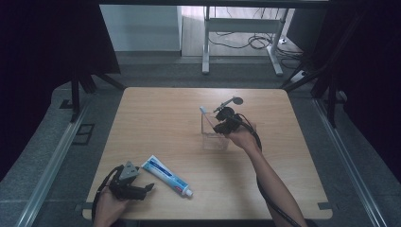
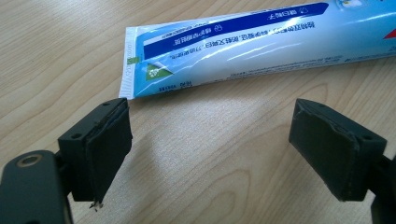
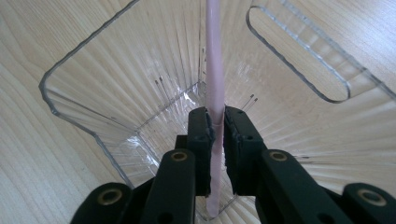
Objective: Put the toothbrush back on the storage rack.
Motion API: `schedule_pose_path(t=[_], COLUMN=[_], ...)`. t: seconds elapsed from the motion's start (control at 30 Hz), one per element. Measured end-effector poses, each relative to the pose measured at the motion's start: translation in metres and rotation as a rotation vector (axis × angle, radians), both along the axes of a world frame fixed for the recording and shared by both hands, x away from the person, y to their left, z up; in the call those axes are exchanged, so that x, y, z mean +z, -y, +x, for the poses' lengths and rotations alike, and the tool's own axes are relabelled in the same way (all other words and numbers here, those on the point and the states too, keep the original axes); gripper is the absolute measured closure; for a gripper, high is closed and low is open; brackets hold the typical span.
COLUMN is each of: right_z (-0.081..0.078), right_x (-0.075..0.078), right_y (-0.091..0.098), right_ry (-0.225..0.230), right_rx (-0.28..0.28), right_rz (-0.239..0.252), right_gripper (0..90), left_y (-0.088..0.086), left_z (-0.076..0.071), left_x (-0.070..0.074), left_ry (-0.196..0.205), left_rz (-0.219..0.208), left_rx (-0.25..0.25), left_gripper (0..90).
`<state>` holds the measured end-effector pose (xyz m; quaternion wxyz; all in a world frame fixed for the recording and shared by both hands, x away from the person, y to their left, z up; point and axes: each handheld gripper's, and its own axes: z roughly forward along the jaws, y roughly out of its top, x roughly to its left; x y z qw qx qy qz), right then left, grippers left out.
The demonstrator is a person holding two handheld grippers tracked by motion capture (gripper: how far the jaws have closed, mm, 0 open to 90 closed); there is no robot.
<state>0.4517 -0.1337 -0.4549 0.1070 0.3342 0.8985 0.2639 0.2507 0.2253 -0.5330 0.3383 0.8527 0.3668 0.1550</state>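
right gripper [image 3: 215,122] is over the clear plastic cup [image 3: 116,107], pointing down into it, jaws clamped on a thin pale-pink toothbrush handle [image 3: 215,70]; pads look pressed on both sides of it, tho i can't tell how tightly. handle runs on past the pads toward the cup's ribbed bottom. in the high view the same gripper [image 1: 222,124] sits at the cup [image 1: 215,137], which stands on the bench [image 1: 156,109] right of centre, toward the far edge, and the brush's head end [image 1: 203,109] sticks up above the cup rim on its left side. person's right hand [image 1: 243,138] holds that gripper from the near right.

left gripper [image 1: 147,188] rests low near the bench's near-left corner, held by the left hand [image 1: 108,203], jaws apart w/ nothing between them, just bare wood. toothpaste tube [image 1: 166,175] lies flat on the bench just beside it, cap end toward the near edge. in the left gripper view the tube's crimped flat end [image 2: 135,65] lies just beyond one fingertip [image 2: 109,140]; touching or not, can't tell.
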Motion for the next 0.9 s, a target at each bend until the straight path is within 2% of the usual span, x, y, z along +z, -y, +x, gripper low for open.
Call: schedule_pose_path(t=[0.27, 0.47, 0.83, 0.9], right_z=[-0.004, -0.011, -0.023, -0.028], right_x=[0.007, 0.011, 0.020, 0.024], right_y=[-0.001, 0.001, 0.006, 0.009], right_ry=[0.015, 0.041, 0.089, 0.094], right_rx=[0.004, 0.015, 0.043, 0.045], right_rz=[0.034, 0.067, 0.109, 0.132], right_gripper=[72.3, 59.7, 44.4, 40.4], left_y=[0.000, 0.000, 0.000, 0.000], left_z=[0.000, 0.000, 0.001, 0.001], left_x=[0.000, 0.001, 0.003, 0.003], left_ry=[-0.006, -0.013, -0.030, -0.030], left_rz=[-0.003, -0.018, -0.055, -0.062], left_rx=[0.004, 0.008, 0.023, 0.031], left_gripper=[13.4, 13.5, 13.5, 13.5])
